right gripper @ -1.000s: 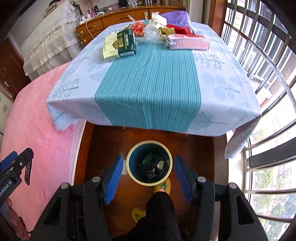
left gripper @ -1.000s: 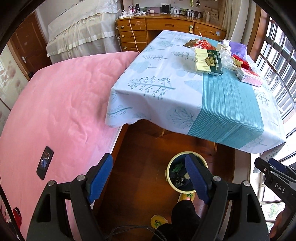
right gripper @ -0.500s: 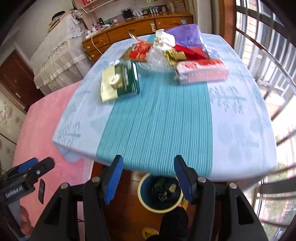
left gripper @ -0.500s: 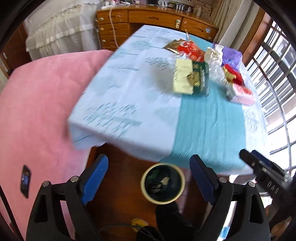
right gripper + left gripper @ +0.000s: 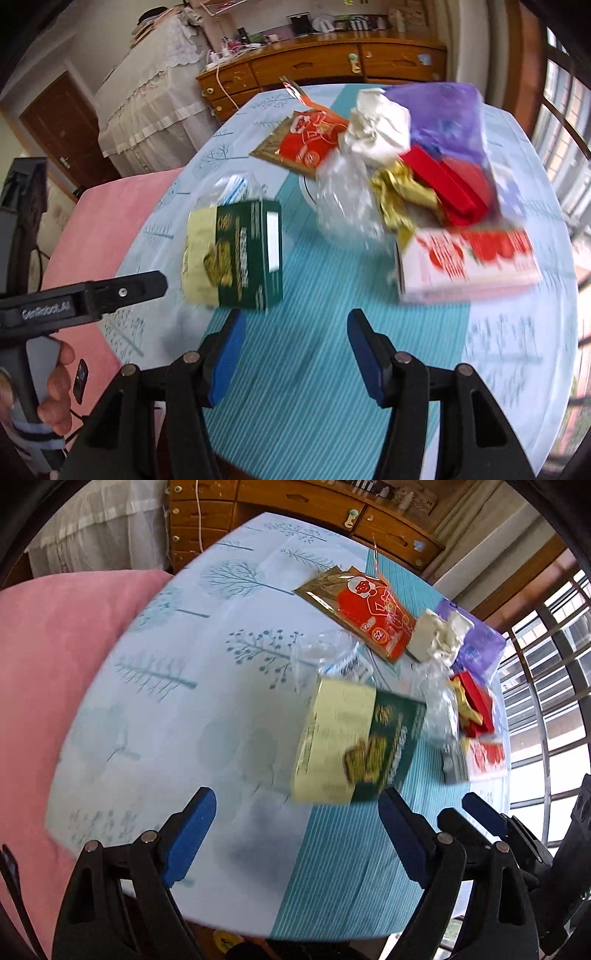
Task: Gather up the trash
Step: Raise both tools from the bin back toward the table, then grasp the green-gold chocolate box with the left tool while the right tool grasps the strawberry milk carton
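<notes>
Trash lies on the table's blue cloth [image 5: 184,720]. A green and cream box [image 5: 354,742] [image 5: 236,254] is nearest. Behind it lie clear crumpled plastic [image 5: 347,199], a red and gold snack packet [image 5: 369,609] [image 5: 306,140], crumpled white paper [image 5: 380,129], a gold ribbon [image 5: 399,192], red boxes [image 5: 447,188], a purple bag [image 5: 447,114] and a pink and red carton [image 5: 469,266]. My left gripper [image 5: 295,834] is open and empty, just short of the green box. My right gripper [image 5: 295,354] is open and empty over the striped runner, in front of the pile.
A pink bed [image 5: 40,672] lies left of the table. A wooden dresser [image 5: 325,70] stands behind it. Barred windows [image 5: 546,686] run along the right. A phone [image 5: 79,380] lies on the bed. The bin is out of view.
Both grippers have risen from over the floor bin and moved forward over the table toward the trash pile. The bin has dropped out of view. Both stay open.
</notes>
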A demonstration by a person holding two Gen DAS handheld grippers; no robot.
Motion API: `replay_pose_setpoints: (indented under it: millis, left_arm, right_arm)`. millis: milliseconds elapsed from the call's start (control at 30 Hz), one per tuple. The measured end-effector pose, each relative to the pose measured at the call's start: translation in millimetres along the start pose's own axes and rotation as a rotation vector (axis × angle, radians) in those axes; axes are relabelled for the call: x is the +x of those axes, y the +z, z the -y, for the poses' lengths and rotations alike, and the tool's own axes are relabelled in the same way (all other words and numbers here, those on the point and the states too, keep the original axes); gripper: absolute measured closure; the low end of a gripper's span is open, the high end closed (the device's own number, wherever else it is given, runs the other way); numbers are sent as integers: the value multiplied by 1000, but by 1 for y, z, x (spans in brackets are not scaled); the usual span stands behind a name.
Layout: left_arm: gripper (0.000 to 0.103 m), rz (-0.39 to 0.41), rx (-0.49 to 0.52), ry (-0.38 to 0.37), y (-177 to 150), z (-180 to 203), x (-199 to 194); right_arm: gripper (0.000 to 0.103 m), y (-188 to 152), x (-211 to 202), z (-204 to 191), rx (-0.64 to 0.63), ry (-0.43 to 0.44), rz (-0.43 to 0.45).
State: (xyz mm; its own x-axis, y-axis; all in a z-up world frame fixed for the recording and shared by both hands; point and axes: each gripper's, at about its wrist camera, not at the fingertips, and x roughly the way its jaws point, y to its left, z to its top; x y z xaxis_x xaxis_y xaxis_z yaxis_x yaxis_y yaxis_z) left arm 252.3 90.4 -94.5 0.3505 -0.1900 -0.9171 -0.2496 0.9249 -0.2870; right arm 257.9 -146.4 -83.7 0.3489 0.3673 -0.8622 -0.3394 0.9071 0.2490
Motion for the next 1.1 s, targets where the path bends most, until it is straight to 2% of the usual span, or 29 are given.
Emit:
replay_pose_setpoints:
  millis: [333, 400, 467, 533, 600, 633, 667, 867, 967, 1100]
  left_arm:
    - [17, -59, 76, -71, 29, 6, 40]
    - [27, -73, 86, -96, 32, 8, 44]
    - [44, -89, 87, -135, 32, 10, 46]
    - [55, -94, 100, -172, 32, 14, 46]
    - [65, -98, 131, -182, 31, 20, 46]
    - [73, -103, 149, -192, 30, 24, 46]
    - [76, -109, 167, -204, 29, 28, 46]
    - [76, -108, 251, -308, 22, 57, 38]
    - [76, -96, 265, -307, 23, 72, 37]
    - [76, -75, 293, -264, 25, 93, 40]
  right_arm:
    - [46, 18, 39, -1, -72, 13, -61]
    - [46, 18, 42, -1, -82, 18, -69]
    - [46, 17, 46, -1, -94, 21, -80]
    - [46, 17, 48, 1, -97, 30, -85]
    - [46, 17, 50, 4, -95, 35, -86]
    - [46, 17, 51, 5, -93, 36, -89]
    - [46, 18, 52, 7, -90, 41, -91]
    - [46, 15, 56, 13, -79, 52, -103]
    - [46, 12, 54, 18, -76, 51, -103]
    - [46, 5, 40, 28, -53, 49, -92]
